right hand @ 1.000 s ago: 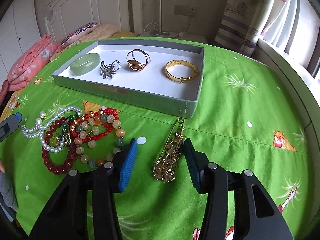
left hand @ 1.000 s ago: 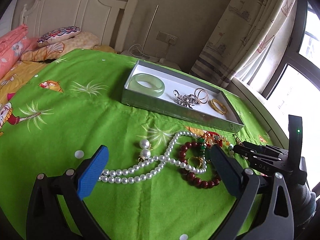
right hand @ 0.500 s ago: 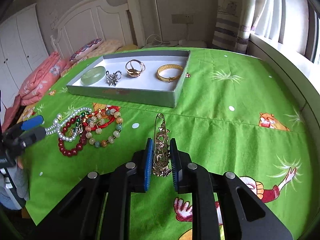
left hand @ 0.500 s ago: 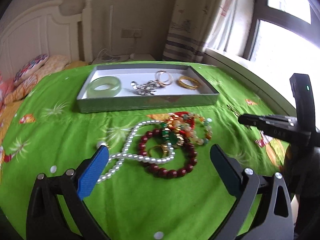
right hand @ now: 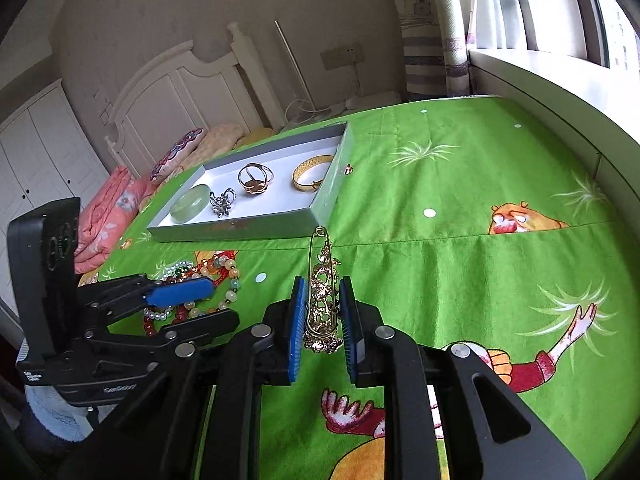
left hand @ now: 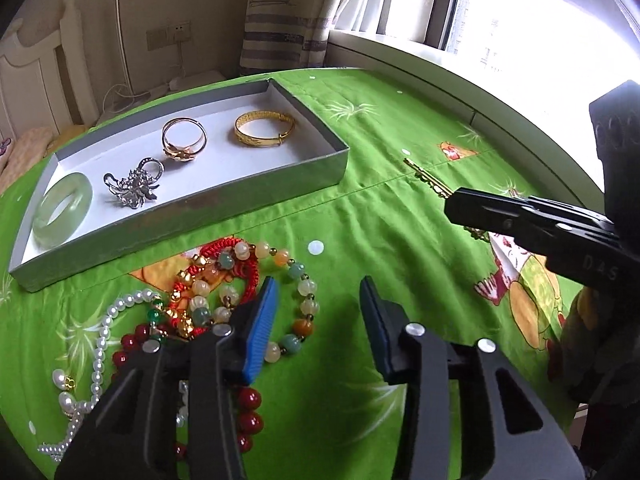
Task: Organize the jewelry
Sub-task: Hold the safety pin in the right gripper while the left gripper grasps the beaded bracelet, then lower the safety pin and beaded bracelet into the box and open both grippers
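Note:
My left gripper (left hand: 318, 320) hovers over the jewelry pile on the green sheet. Its jaws are closing, with the right arc of the multicolour bead bracelet (left hand: 306, 308) between them beside the blue pad; the pads do not press it. A pearl necklace (left hand: 102, 332), a dark red bead bracelet (left hand: 248, 420) and a red cord bracelet (left hand: 224, 246) lie tangled there. My right gripper (right hand: 322, 316) is shut on a gold brooch pin (right hand: 322, 300) that points toward the grey box (right hand: 320, 212). The box holds a jade bangle (left hand: 62, 208), silver brooch (left hand: 134, 186), gold ring (left hand: 184, 142) and gold bangle (left hand: 264, 130).
The right side of the green sheet (right hand: 460, 200) runs to a white window sill (right hand: 540, 76). Pillows and a pink quilt (right hand: 108, 216) lie by the headboard behind the box. Pearl earrings (left hand: 62, 380) sit at the pile's left edge.
My left gripper swung right across the pile, rolled, and its jaws narrowed from wide open around the bead bracelet. My right gripper closed on the gold pin and shifted with it.

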`<state>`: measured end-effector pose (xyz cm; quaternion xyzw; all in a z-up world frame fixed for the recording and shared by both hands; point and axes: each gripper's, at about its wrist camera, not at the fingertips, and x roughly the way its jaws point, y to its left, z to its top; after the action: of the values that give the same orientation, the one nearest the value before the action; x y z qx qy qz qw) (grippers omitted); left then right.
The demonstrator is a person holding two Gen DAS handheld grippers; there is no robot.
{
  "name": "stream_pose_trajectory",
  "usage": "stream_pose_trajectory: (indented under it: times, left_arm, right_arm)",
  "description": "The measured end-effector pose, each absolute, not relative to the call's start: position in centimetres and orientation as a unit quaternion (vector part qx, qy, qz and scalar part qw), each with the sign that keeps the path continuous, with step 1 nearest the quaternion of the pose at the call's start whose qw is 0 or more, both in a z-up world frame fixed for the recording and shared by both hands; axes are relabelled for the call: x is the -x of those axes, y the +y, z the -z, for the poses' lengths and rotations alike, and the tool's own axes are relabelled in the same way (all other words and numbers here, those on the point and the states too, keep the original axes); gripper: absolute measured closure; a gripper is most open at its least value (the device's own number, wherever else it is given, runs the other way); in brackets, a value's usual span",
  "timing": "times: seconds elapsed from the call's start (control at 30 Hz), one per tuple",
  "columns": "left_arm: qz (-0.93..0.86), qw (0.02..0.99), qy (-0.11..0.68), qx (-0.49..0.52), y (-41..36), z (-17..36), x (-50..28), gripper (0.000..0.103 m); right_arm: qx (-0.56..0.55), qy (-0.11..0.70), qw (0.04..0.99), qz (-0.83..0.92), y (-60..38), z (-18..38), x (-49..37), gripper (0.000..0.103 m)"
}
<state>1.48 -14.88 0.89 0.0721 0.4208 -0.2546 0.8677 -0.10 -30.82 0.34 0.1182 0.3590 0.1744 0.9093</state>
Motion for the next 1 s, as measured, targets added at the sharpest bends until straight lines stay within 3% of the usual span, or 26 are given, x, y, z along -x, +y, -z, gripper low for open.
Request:
stream_pose_trajectory:
  times: [0.13, 0.33, 1.0]
  left_arm:
    - [0.251, 0.868, 0.419, -0.093, -15.6, -0.8, -2.0, 0.067]
    - [0.235, 0.871, 0.413, -0.121, -16.0, -0.8, -2.0, 0.093]
    - [0.238, 0.915, 0.326, -0.011, -9.6, -9.7, -0.4, 0.094]
  right_arm:
    - [-0.122, 0.36, 0.908, -0.178, -30.9, -0.3, 0.0, 0.086]
    - [-0.119, 0.357, 0.91, -0.175, -30.9, -0.2, 0.1, 0.085]
    - [-0.111, 0.333, 0.919, -0.181, -30.7, -0.9, 1.3, 0.085]
